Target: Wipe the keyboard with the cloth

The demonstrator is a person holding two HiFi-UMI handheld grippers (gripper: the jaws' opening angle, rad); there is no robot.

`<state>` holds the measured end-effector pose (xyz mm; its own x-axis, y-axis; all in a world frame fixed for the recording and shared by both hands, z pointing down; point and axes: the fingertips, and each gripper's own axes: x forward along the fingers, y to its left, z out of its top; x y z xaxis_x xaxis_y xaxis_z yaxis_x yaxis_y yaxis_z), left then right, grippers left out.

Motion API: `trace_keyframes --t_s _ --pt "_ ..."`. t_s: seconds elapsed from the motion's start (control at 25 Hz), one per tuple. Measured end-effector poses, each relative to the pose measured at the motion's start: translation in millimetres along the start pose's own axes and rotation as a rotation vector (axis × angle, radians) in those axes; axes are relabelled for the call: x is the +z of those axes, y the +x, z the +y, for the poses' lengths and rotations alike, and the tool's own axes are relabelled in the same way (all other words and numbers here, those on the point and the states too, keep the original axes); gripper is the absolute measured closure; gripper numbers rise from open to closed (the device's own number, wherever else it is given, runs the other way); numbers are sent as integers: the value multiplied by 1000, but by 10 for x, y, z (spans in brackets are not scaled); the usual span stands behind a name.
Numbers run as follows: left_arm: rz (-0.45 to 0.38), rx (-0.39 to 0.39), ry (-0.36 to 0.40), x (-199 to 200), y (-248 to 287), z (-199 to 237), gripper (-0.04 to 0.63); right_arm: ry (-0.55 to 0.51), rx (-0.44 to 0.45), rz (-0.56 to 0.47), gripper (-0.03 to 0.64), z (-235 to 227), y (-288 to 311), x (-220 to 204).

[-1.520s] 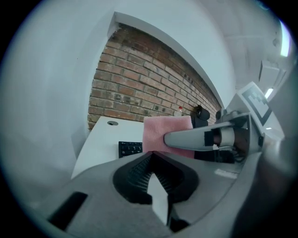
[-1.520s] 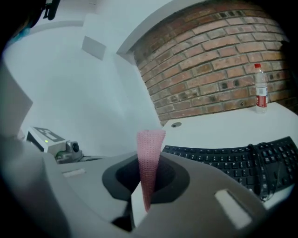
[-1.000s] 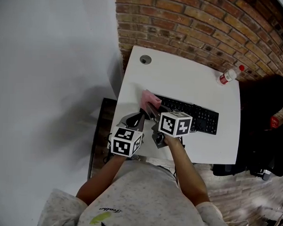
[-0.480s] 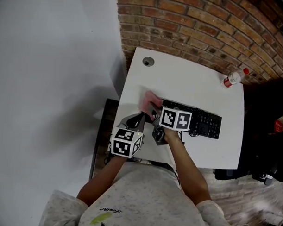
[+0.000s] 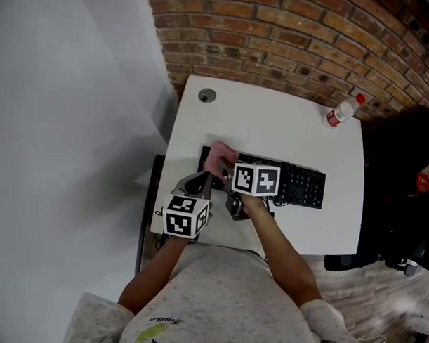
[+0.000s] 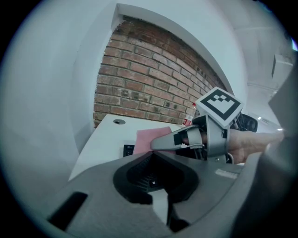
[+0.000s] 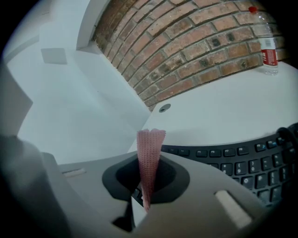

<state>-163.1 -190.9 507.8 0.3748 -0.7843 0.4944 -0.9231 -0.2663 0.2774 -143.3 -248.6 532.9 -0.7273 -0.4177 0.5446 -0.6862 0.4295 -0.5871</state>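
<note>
A black keyboard (image 5: pixel 298 183) lies across the white table (image 5: pixel 272 120). My right gripper (image 5: pixel 226 168) is shut on a pink cloth (image 5: pixel 220 156) and holds it over the keyboard's left end. In the right gripper view the cloth (image 7: pixel 150 153) stands as a folded strip pinched between the jaws, with the keys (image 7: pixel 242 162) just to its right. My left gripper (image 5: pixel 200 181) hovers by the table's front left edge, beside the right one, its jaws together with nothing in them. In the left gripper view the cloth (image 6: pixel 149 138) shows ahead, and a corner of the keyboard (image 6: pixel 128 149).
A plastic water bottle (image 5: pixel 341 112) with a red cap stands at the table's far right corner. A round cable grommet (image 5: pixel 206 95) sits at the far left. A brick wall (image 5: pixel 289 36) runs behind the table. Dark chairs or bags (image 5: pixel 403 202) crowd the right side.
The right gripper with the cloth has stayed at the keyboard's left end, shifting only slightly. The left gripper has kept its place by the front edge. The head view itself has drifted.
</note>
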Motion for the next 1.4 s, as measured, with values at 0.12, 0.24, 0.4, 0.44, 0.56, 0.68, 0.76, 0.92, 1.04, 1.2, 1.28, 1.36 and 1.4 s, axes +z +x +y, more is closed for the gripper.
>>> trace_keyframes --t_s 0.12,0.24,0.4,0.44,0.56,0.68,0.76,0.92,1.04,1.2,1.28,1.36,1.4 --pt "2 -4 3 -1 70 -102 600 14 -14 0 592 -131 -102 -2" --pt "10 -14 12 -11 123 -225 600 23 -36 -1 591 -262 -218 2" --pt "15 -27 20 -28 179 -364 600 43 -61 -12 591 -415 -350 18" --pt "16 -29 21 -36 189 -392 600 46 -66 -14 591 -451 -382 18" --pt "20 -33 22 -59 217 -470 600 57 -79 -25 591 -556 -492 25" --pt "21 -37 25 -64 240 -556 600 76 -90 -33 591 -657 -609 30" --pt "20 -43 28 -57 261 -625 600 88 -96 -36 591 -721 -690 42" --pt "25 -57 36 -73 293 -756 600 94 -114 -43 591 -828 -837 64" --pt "28 -68 43 -88 313 -844 600 100 -127 -45 591 -901 -936 68" --pt "26 -78 56 -85 355 -935 600 101 -145 -53 591 -1004 -1054 84" --pt "24 -85 62 -78 375 -990 600 116 -149 -66 591 -1065 -1119 95" --pt "24 -91 68 -73 392 -1047 600 132 -153 -78 591 -1129 -1190 105" --pt "26 -94 71 -72 401 -1074 600 138 -156 -84 591 -1164 -1228 110"
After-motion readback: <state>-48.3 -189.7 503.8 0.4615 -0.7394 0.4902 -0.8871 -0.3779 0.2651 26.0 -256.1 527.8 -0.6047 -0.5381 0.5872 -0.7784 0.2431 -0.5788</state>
